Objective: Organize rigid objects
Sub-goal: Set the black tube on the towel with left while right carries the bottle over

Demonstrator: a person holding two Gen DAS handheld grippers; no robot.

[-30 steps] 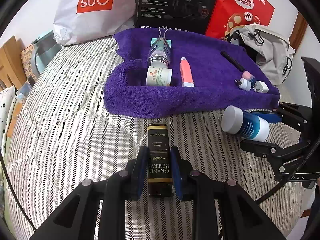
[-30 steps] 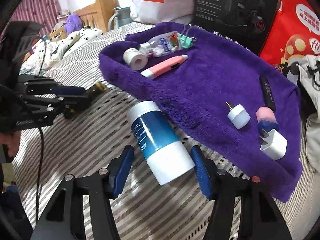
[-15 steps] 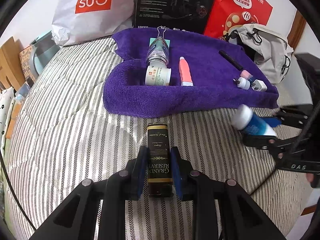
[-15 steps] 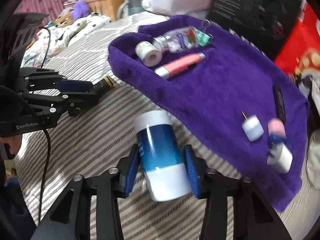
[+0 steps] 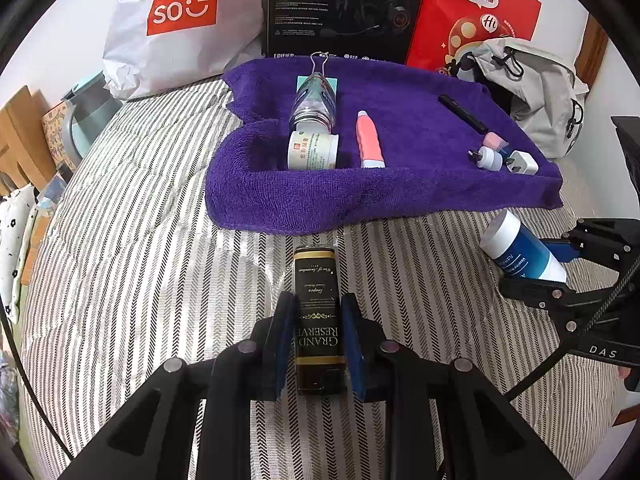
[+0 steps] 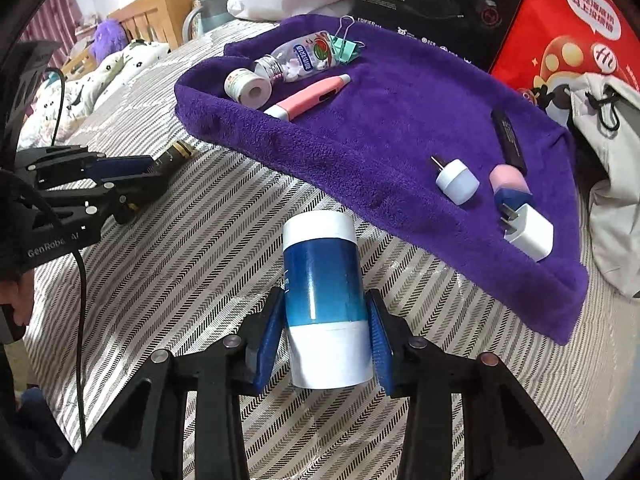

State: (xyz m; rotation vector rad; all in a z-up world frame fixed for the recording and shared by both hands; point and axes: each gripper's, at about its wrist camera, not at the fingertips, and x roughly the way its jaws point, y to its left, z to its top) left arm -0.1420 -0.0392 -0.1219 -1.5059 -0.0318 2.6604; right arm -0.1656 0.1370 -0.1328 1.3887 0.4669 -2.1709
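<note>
Our left hand-held gripper [image 5: 316, 332] clamps the "GRAND RESERVE" box [image 5: 319, 312] on the bed [image 5: 120, 264] near the towel [image 5: 400, 184]. Only the right view shows our right hand-held gripper [image 6: 324, 336] squeezing the jar [image 6: 325, 304], loose a second ago, now lifted. Behind: "MINISO" bag [image 5: 180, 20].

Your left gripper [image 5: 318, 340] has blue pads on black arms and holds a black box [image 5: 319, 316] with gold lettering. Your right gripper [image 6: 325, 334] shows the same blue and black; its bottle [image 6: 325, 300] is blue with white ends. The towel [image 5: 400, 192] is purple, the bedcover [image 5: 140, 240] grey-and-white striped. The pen [image 5: 370, 142] is pink and white.
</note>
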